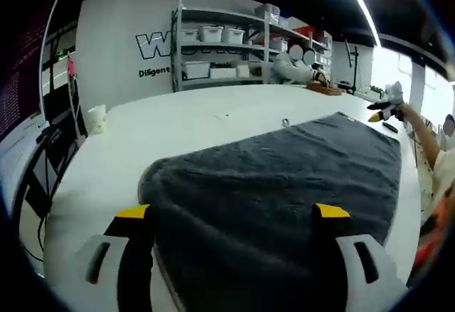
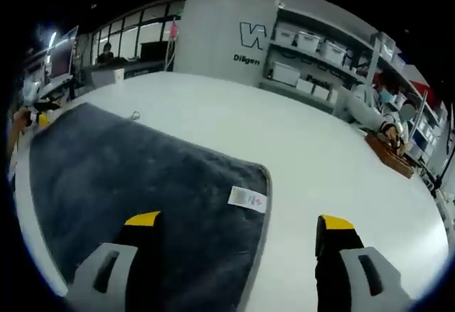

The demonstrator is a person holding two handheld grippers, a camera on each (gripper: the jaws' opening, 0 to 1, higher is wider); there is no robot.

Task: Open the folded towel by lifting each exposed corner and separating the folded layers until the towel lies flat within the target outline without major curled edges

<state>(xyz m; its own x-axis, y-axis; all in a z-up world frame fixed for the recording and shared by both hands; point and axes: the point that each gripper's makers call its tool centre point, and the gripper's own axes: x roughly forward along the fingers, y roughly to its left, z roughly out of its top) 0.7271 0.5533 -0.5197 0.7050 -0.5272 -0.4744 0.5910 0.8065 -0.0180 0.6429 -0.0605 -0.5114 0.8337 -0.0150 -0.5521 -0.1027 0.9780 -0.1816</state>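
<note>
The dark grey towel [image 1: 284, 184] lies spread on the white table [image 1: 185, 124], its long axis running away from the left gripper [image 1: 233, 216] toward the far end, where the right gripper [image 1: 384, 109] shows small at the towel's far corner. Both grippers stand wide apart and hold nothing. The left gripper straddles the towel's near short edge, so it is the nearer one to that rounded corner. In the right gripper view, the right gripper [image 2: 238, 223] hangs over the corner that carries the white care label [image 2: 247, 198], one jaw above cloth, the other above bare table. Whether any folded layer remains is hard to judge; no target outline can be made out, and the towel's near edge is cut off below both views.
</note>
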